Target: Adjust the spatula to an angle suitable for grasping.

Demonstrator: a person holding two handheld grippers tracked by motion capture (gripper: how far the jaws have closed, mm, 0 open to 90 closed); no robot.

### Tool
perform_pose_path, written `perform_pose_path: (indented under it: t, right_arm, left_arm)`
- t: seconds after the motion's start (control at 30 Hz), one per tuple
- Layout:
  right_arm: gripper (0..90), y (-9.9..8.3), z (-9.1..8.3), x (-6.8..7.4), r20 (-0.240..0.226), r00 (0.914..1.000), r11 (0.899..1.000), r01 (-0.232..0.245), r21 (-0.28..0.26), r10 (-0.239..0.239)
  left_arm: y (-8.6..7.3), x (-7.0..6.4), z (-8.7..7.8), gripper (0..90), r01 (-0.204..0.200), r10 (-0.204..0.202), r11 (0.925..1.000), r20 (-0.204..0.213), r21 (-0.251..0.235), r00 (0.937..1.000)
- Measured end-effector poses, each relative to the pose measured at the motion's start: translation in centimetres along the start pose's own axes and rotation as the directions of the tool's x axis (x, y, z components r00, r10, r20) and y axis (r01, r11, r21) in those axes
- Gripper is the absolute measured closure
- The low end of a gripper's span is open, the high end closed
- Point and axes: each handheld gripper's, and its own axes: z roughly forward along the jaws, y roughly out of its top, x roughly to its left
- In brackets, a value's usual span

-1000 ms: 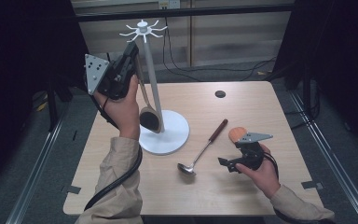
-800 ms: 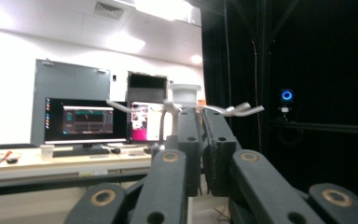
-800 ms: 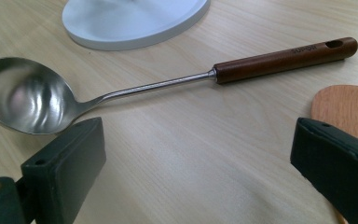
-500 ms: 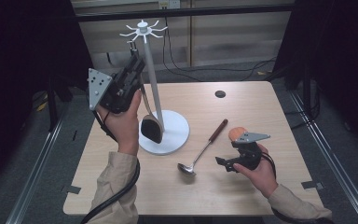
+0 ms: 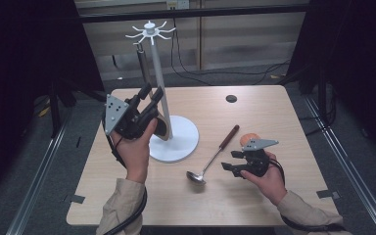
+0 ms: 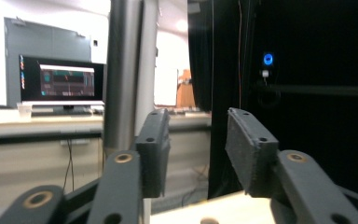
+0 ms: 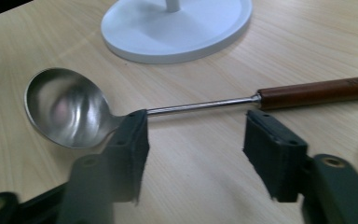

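A white hook stand [image 5: 176, 142] rises from the table's left half. A dark-handled utensil [image 5: 142, 63] hangs from one of its top hooks, its head low beside the pole. My left gripper [image 5: 152, 93] is held up in front of the stand, open and holding nothing; in the left gripper view [image 6: 198, 144] a grey handle [image 6: 121, 70] stands just outside the left jaw. A steel ladle [image 5: 210, 161] with a wooden handle lies on the table. My right gripper [image 5: 228, 160] hovers open right beside it, the ladle's thin shaft [image 7: 200, 105] lying just beyond the jaws [image 7: 196, 140].
An orange object [image 5: 248, 138] lies just behind the right gripper. A small black round mark [image 5: 231, 98] sits at the table's far side. The stand's broad base [image 7: 177, 23] is close beyond the ladle bowl [image 7: 65, 107]. Dark curtains and rails surround the table [image 5: 274, 210].
My left gripper has dropped from beside the hanging utensil's upper handle down to the level of its head. The right gripper has barely moved.
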Motion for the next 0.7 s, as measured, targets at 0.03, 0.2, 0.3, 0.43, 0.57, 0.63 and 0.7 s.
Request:
perform_pose_path:
  t: [0.03,0.2,0.3,0.43,0.57,0.63,0.7]
  right_arm:
    - [49.6,0.1,0.3,0.3,-0.017,0.9997,1.000,0.018,0.002,-0.018]
    - [65.5,0.3,1.1,1.1,-0.075,0.9963,0.999,0.043,0.001,-0.043]
    - [70.3,0.3,1.4,1.4,-0.090,0.9939,0.998,0.063,-0.003,-0.063]
    - [81.3,0.4,2.1,2.0,-0.109,0.9907,0.997,0.080,-0.021,-0.081]
    - [90.0,0.5,3.0,2.7,-0.138,0.9845,0.994,0.106,-0.028,-0.109]
    - [90.0,0.6,3.4,3.2,-0.155,0.9809,0.993,0.115,-0.028,-0.118]
    - [90.0,0.6,3.7,3.4,-0.162,0.9788,0.992,0.123,-0.029,-0.126]
  left_arm:
    - [-0.7,-0.1,-0.1,51.7,0.027,-0.027,0.9996,0.000,0.004,0.9996]
    - [-2.2,0.2,-0.9,41.8,0.039,-0.039,0.9982,-0.010,0.046,0.9992]
    - [-2.7,0.3,-1.2,37.7,0.054,-0.053,0.9968,-0.022,0.059,0.9983]
    - [-3.6,0.3,-1.7,28.8,0.052,-0.051,0.9944,-0.018,0.092,0.9986]
    - [-5.5,-0.1,-2.3,22.5,0.012,-0.014,0.9810,0.011,0.194,0.9998]
    - [-6.3,-0.4,-2.5,20.7,0.008,-0.015,0.9753,0.028,0.221,0.9995]
    - [-6.8,-0.6,-2.6,20.5,-0.009,-0.001,0.9694,0.041,0.245,0.9992]
